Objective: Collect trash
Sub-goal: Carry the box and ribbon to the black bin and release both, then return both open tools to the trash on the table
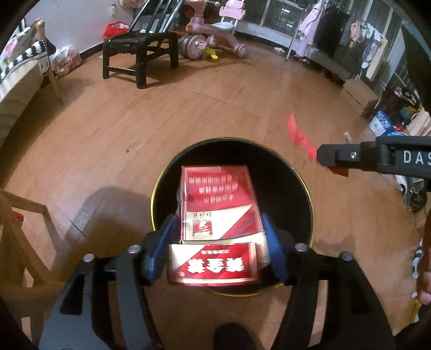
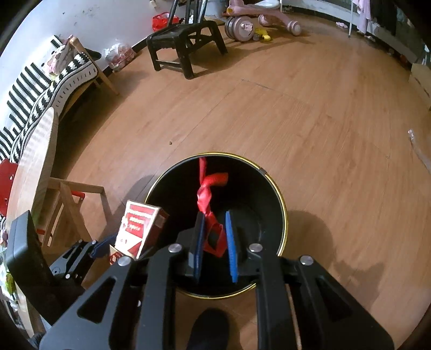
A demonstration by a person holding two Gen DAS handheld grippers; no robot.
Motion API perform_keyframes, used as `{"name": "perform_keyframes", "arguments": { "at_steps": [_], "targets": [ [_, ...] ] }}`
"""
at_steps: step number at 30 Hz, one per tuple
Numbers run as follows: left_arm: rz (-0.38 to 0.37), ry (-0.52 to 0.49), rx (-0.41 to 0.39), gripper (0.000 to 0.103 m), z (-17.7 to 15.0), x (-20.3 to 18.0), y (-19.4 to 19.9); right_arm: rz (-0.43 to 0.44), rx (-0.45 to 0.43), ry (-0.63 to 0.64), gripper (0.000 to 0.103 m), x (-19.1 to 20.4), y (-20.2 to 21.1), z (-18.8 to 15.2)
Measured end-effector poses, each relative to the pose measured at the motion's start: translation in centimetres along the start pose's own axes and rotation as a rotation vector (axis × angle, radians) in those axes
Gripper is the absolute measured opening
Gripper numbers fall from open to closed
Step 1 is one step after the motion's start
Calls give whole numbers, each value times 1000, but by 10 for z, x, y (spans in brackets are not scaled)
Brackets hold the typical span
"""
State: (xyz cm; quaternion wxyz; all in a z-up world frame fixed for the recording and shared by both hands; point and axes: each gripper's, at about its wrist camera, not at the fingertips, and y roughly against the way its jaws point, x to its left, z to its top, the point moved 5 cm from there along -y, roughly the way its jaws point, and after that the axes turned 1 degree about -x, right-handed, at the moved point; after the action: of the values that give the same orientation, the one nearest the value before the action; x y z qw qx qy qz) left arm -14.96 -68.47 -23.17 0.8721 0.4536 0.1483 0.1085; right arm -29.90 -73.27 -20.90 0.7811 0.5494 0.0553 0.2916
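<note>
A black waste bin with a gold rim (image 1: 231, 139) (image 2: 280, 199) stands on the wooden floor below both grippers. My left gripper (image 1: 216, 219) hangs over it with a red and white carton (image 1: 218, 204) (image 2: 140, 228) lying between its blue pads. The pads stand wide and do not seem to press the carton, whose opened end flap points at the camera. My right gripper (image 2: 214, 215) is over the bin's mouth, its pads apart. A twisted red ribbon (image 2: 208, 193) (image 1: 301, 137) dangles between them into the bin and brushes the left pad.
A black chair (image 1: 140, 45), a pink ride-on toy (image 1: 212, 29) and a clothes rack (image 1: 331, 24) stand at the far side. A wooden table (image 2: 35, 161) is close on the left. A clear wrapper (image 2: 417, 148) lies on the floor at right. A person's foot (image 1: 231, 336) is just behind the bin.
</note>
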Motion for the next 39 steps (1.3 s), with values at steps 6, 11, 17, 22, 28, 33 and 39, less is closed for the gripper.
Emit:
{"name": "perform_keyframes", "arguments": {
  "at_steps": [6,11,17,22,28,33,39],
  "targets": [
    [-1,14,-19,83,1,5,7,7,-48,-2,72,8,14,5],
    [-7,3,-48,83,4,5,39,6,-115,14,72,24,41,13],
    [15,-12,-113,85,3,14,113,15,-247,106,78,73,102,21],
    [86,73,-190,88,-17,67,208,95,-308,236,79,153,139,6],
    [284,237,-285,90,-73,179,333,239,-304,440,80,293,160,-39],
    [476,390,-307,91,-140,271,419,390,-239,601,80,415,163,-92],
    [631,589,-325,91,-232,357,500,498,-173,768,80,536,160,-165]
  ]
}}
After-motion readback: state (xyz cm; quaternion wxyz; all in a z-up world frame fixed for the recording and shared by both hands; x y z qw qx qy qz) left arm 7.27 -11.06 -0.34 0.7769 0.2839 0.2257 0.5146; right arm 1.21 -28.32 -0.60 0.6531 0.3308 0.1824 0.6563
